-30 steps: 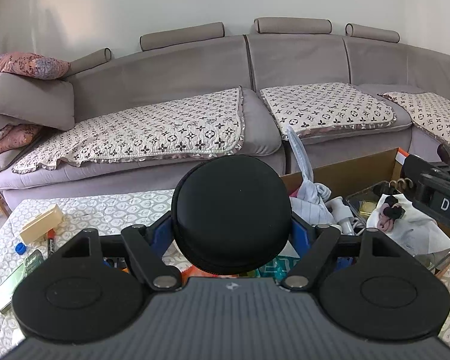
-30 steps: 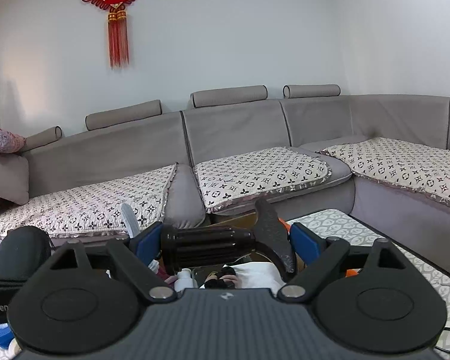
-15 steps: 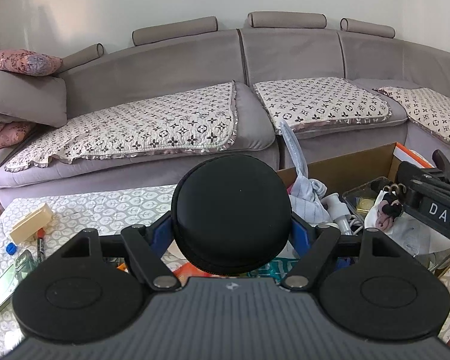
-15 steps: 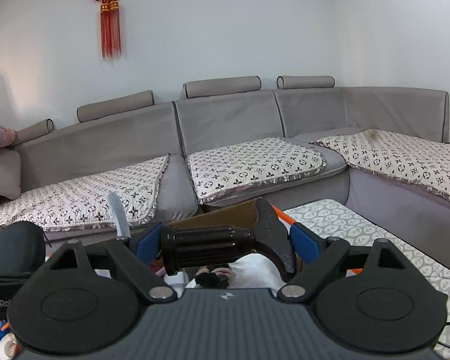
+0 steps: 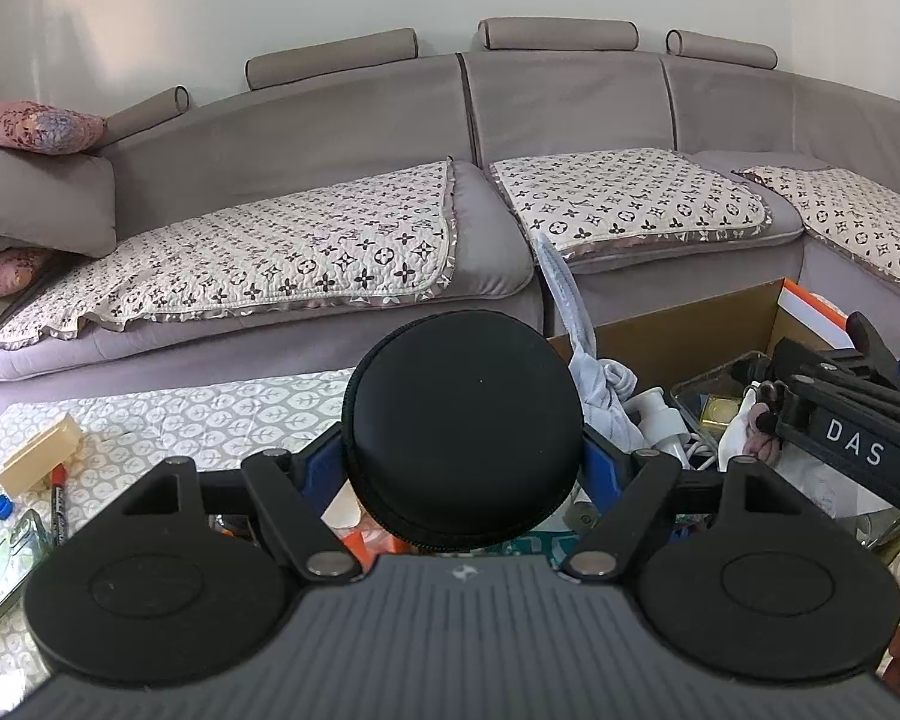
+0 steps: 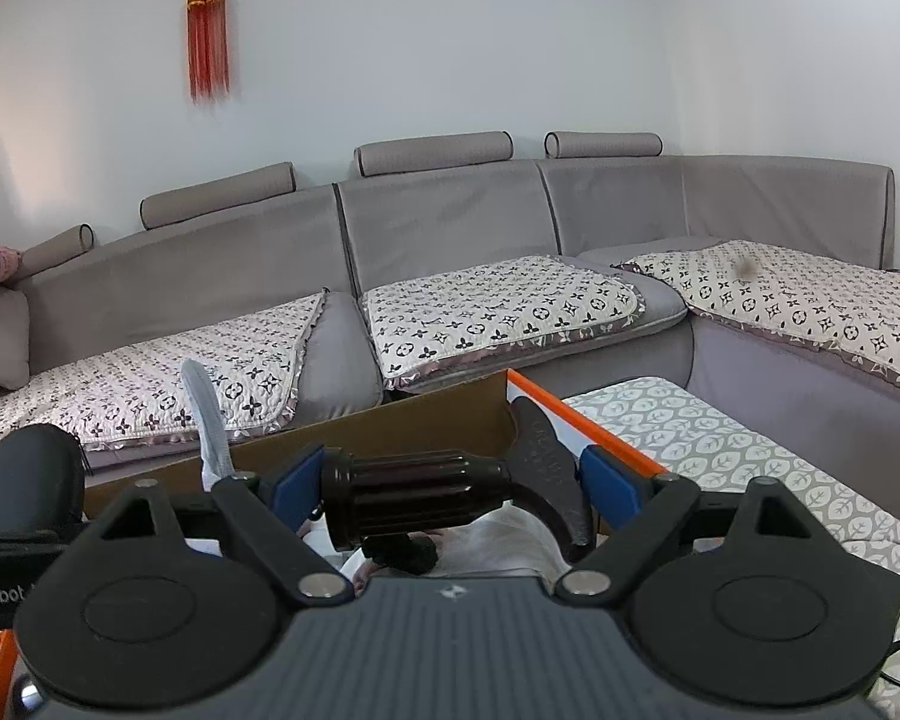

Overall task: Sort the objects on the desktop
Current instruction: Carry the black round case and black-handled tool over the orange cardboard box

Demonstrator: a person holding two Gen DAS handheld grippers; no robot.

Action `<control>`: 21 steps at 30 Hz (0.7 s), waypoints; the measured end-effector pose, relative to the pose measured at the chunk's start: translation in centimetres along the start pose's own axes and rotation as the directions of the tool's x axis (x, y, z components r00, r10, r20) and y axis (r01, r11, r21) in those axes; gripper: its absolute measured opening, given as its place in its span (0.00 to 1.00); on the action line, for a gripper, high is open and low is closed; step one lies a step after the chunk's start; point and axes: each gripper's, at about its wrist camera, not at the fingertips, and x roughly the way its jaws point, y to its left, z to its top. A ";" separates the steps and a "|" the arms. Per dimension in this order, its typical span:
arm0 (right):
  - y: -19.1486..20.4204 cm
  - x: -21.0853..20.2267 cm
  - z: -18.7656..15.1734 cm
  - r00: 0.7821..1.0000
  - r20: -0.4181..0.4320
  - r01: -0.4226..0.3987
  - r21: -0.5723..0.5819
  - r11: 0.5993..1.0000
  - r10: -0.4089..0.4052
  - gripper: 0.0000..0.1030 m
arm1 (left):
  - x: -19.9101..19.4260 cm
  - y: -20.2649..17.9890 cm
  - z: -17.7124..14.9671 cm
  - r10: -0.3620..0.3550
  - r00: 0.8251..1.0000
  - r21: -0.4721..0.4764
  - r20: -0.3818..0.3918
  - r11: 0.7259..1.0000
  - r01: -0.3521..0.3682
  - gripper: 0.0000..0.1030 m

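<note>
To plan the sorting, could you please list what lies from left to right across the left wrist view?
Cream block → red marker → round black case in the left claw → white pump bottle → right claw.

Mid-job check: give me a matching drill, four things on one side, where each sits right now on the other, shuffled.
Things:
1. round black case
2. ribbed black handle
3. red marker
4. pump bottle

Places:
A. inside the cardboard box
B. in the left tongs
C. lying on the patterned tablecloth
D. in the right tongs

Pairs: 1-B, 2-D, 3-C, 4-A
</note>
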 end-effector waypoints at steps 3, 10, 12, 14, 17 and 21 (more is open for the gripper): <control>0.1 0.1 0.0 1.000 0.003 -0.001 -0.004 1.000 0.001 0.88 | 0.3 0.1 0.0 0.000 1.000 -0.002 -0.004 1.000 0.000 0.76; 0.4 0.4 0.0 1.000 0.011 -0.005 -0.001 1.000 0.005 0.88 | 0.6 0.1 -0.1 -0.003 1.000 -0.005 -0.005 1.000 0.003 0.76; 0.5 0.5 0.0 1.000 0.008 -0.006 -0.003 1.000 0.006 0.88 | 0.6 0.2 -0.1 -0.010 1.000 -0.004 -0.002 1.000 0.010 0.76; 0.5 0.7 0.1 1.000 0.006 -0.005 -0.006 1.000 0.005 0.88 | 0.8 0.1 -0.1 -0.014 1.000 0.002 0.001 1.000 0.014 0.76; 0.6 1.0 0.4 1.000 0.009 -0.003 -0.014 1.000 0.003 0.88 | 1.1 -0.1 0.2 -0.025 1.000 0.005 0.001 1.000 0.025 0.77; 0.7 1.7 1.2 1.000 0.012 0.001 -0.041 0.999 -0.001 0.88 | 1.7 -0.2 0.6 -0.026 1.000 0.009 -0.001 1.000 0.026 0.77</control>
